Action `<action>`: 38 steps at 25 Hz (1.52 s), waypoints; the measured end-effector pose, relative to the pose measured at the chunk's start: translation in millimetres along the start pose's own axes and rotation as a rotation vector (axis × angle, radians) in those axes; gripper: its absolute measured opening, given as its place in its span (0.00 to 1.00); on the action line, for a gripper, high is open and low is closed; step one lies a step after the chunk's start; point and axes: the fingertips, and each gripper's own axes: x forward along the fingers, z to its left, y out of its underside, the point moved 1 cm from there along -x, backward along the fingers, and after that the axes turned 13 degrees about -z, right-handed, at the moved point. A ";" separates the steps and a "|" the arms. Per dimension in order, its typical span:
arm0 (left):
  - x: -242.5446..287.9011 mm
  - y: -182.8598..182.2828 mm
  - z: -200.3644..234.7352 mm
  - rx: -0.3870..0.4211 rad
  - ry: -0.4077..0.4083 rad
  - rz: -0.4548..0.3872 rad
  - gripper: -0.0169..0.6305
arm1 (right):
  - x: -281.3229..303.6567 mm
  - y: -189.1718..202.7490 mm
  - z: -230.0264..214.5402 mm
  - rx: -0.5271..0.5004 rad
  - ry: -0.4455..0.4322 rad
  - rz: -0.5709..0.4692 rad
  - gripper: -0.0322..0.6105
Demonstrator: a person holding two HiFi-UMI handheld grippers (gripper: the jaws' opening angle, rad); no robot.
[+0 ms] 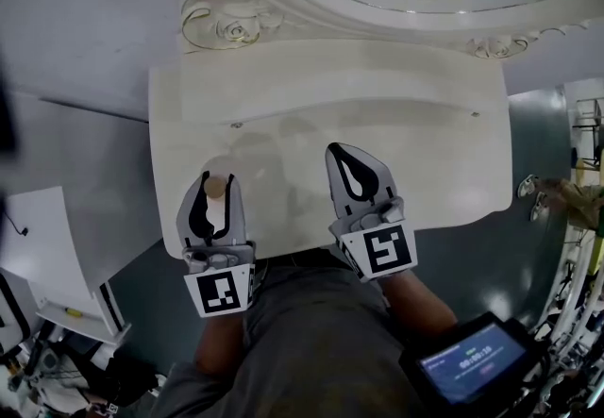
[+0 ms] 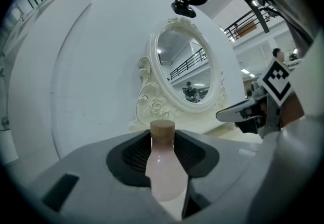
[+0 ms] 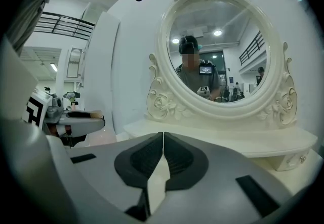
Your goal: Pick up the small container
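The small container (image 2: 163,165) is a pale pink bottle with a tan cap. It sits between the jaws of my left gripper (image 2: 163,153), whose pads press on its sides. In the head view the bottle's cap (image 1: 215,187) shows between the left gripper's (image 1: 215,194) jaws, over the near left part of the cream dressing table (image 1: 311,114). My right gripper (image 1: 358,171) is beside it over the table's near edge, with its jaws together and nothing between them. The right gripper (image 3: 163,139) view shows its pads meeting in a thin line.
An oval mirror (image 3: 218,51) in an ornate cream frame (image 1: 226,20) stands at the back of the table. A raised shelf (image 1: 330,91) runs below it. A white wall panel (image 2: 61,66) is at the left. A person's legs (image 1: 321,341) are below the table edge.
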 end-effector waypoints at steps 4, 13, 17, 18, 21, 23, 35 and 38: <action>1.8 -21.6 0.7 0.023 0.009 -0.045 0.25 | -2.7 -16.0 -3.3 0.001 0.014 -0.038 0.07; 4.6 -66.8 1.6 0.051 0.020 -0.081 0.25 | -6.1 -51.0 -5.5 -0.015 0.033 -0.127 0.07; 5.4 -86.1 8.4 0.054 0.014 -0.101 0.25 | -4.5 -63.7 -2.8 -0.018 0.040 -0.157 0.07; 5.7 -90.4 10.9 0.054 0.010 -0.106 0.25 | -3.2 -66.9 -2.0 -0.020 0.041 -0.165 0.07; 6.1 -101.3 15.9 0.052 0.003 -0.114 0.25 | -1.7 -76.3 1.4 -0.031 0.040 -0.187 0.07; 5.8 -108.3 17.1 0.049 0.002 -0.119 0.25 | -3.0 -82.2 3.3 -0.040 0.041 -0.193 0.07; 14.3 -138.3 20.1 0.050 0.008 -0.165 0.25 | -4.2 -117.2 5.1 -0.074 0.051 -0.255 0.07; 17.0 -141.4 19.4 0.044 0.006 -0.169 0.25 | -5.1 -118.9 5.3 -0.075 0.053 -0.259 0.07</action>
